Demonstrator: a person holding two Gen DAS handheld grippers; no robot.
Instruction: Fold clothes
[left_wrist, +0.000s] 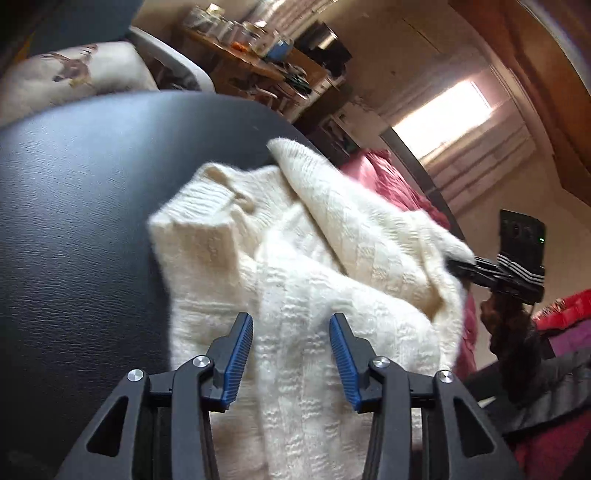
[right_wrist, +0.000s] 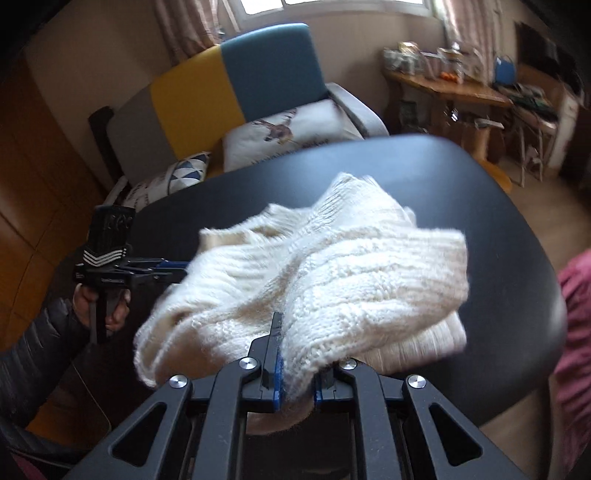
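From the left wrist, the left gripper is seen spread wide over the cream knit sweater heaped on the black table, nothing held. From the right wrist alone, the right gripper is shown clamped on the sweater's edge.

A black table is bare along its far edge and both sides, leaving open surface around a bunched cream sweater heaped in the middle. The left gripper, fingers spread, hangs over the sweater's near part. The right gripper crowds the near edge. A sofa stands close behind the table.
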